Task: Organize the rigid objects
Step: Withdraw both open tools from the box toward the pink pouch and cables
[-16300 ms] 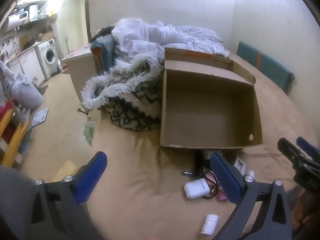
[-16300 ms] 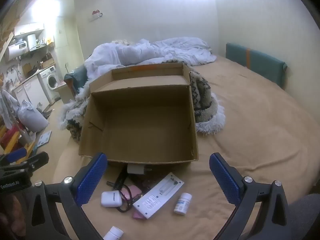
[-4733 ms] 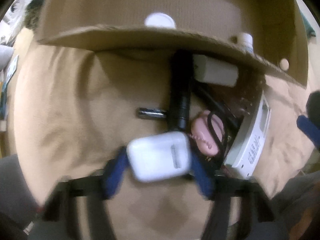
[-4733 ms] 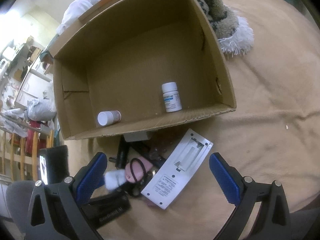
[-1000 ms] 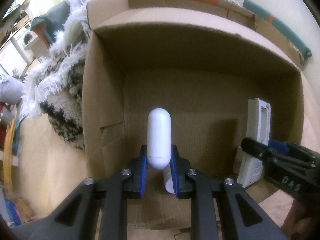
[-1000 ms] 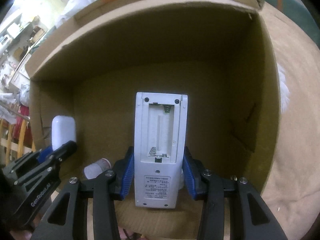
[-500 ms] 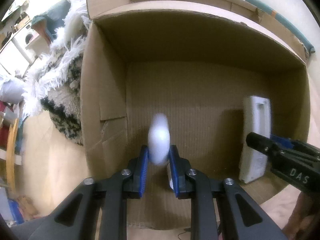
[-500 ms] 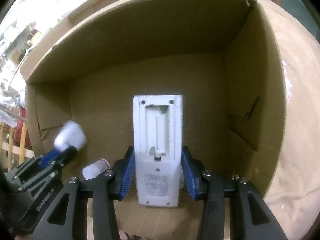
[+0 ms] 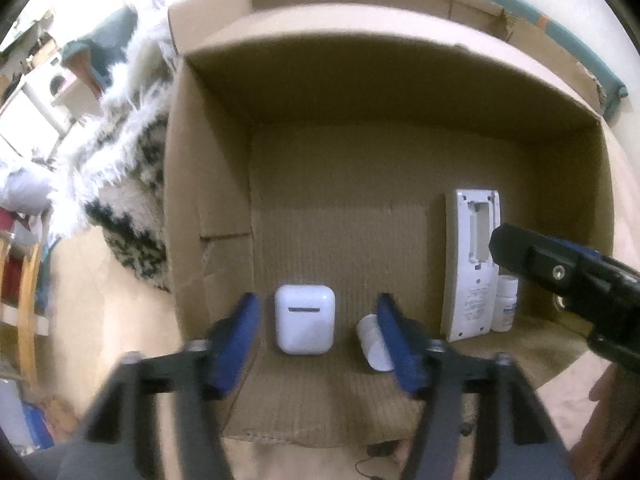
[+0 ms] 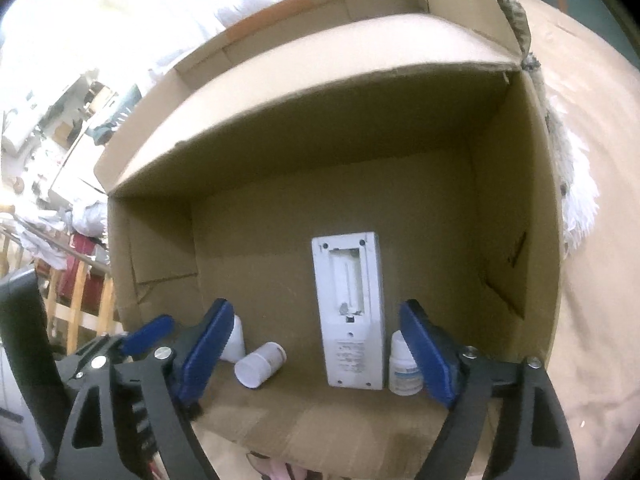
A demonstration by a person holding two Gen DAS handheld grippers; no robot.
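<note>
Two hand-held grippers hang over the near edge of an open cardboard box (image 9: 208,208) that sits on a tan-covered bed (image 10: 600,184). The left hand-held gripper (image 9: 316,334) has its blue fingers spread wide and grips nothing; between them, on the box floor, lies a white earbud case (image 9: 305,319), untouched on either side. Just right of it a small white bottle (image 9: 374,346) lies on its side, partly hidden behind the right finger. The right hand-held gripper (image 10: 316,350) is likewise spread apart and empty, its fingers flanking a white remote (image 10: 352,316) that lies lengthwise on the box floor, back up, with its battery compartment uncovered. A white pill bottle (image 10: 404,368) with a printed label stands upright just beside the remote's right edge, near the right wall. All four items sit in the near part of the box; the floor beyond them, up to the far wall, is bare cardboard. Past the box's left wall lies a fluffy black-and-white rug (image 9: 128,184).
</note>
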